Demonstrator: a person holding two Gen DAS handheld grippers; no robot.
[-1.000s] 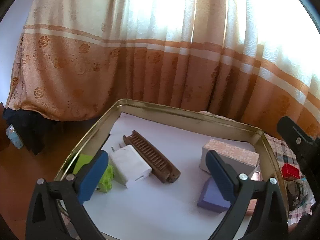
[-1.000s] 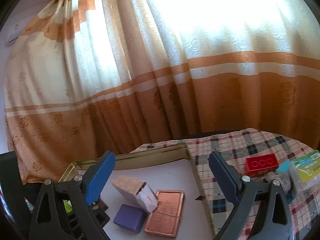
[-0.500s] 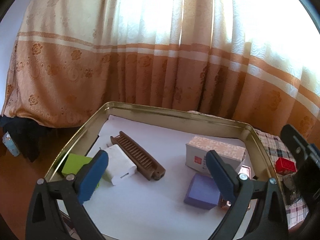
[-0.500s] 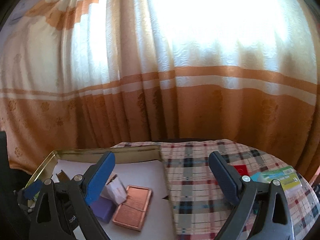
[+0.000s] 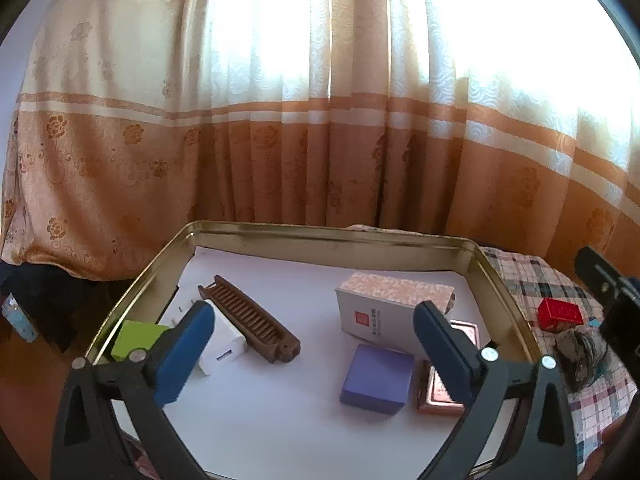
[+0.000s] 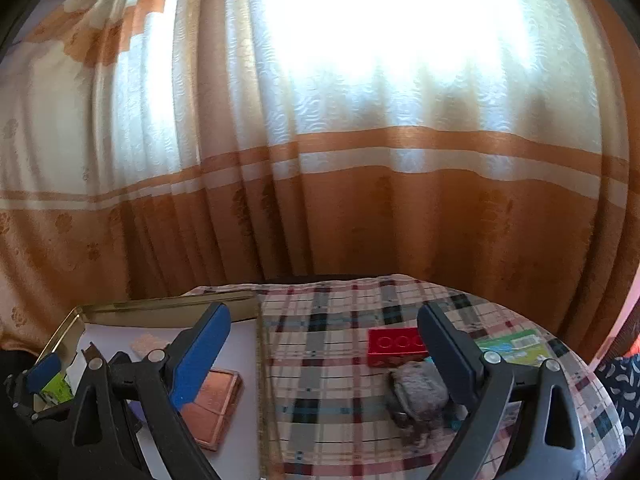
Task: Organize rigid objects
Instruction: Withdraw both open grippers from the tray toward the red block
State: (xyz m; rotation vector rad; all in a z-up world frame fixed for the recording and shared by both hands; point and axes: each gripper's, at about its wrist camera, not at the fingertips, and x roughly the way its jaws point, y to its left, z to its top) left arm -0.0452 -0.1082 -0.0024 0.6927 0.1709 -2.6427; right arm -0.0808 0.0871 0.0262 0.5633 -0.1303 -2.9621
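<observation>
A gold metal tray point(image 5: 320, 236) with a white liner holds a green block point(image 5: 136, 338), a white charger point(image 5: 222, 344), a brown comb point(image 5: 252, 318), a patterned carton point(image 5: 392, 306), a purple box point(image 5: 378, 378) and a copper tin point(image 5: 438, 394). My left gripper point(image 5: 316, 354) is open and empty above the tray's near side. My right gripper point(image 6: 324, 356) is open and empty over the plaid tablecloth, right of the tray point(image 6: 168, 306). A red brick point(image 6: 394, 346) lies just left of its right finger, with a grey furry object point(image 6: 418, 392) below. The brick also shows in the left wrist view point(image 5: 558, 314).
A green and white packet point(image 6: 516, 346) lies on the round table point(image 6: 320, 312) behind the right finger. Orange and cream curtains hang close behind the table. The right gripper's body point(image 5: 612, 292) shows at the right edge of the left wrist view.
My right gripper has swung rightward from over the tray to over the tablecloth near the red brick. My left gripper has shifted slightly, so the tray contents sit more central.
</observation>
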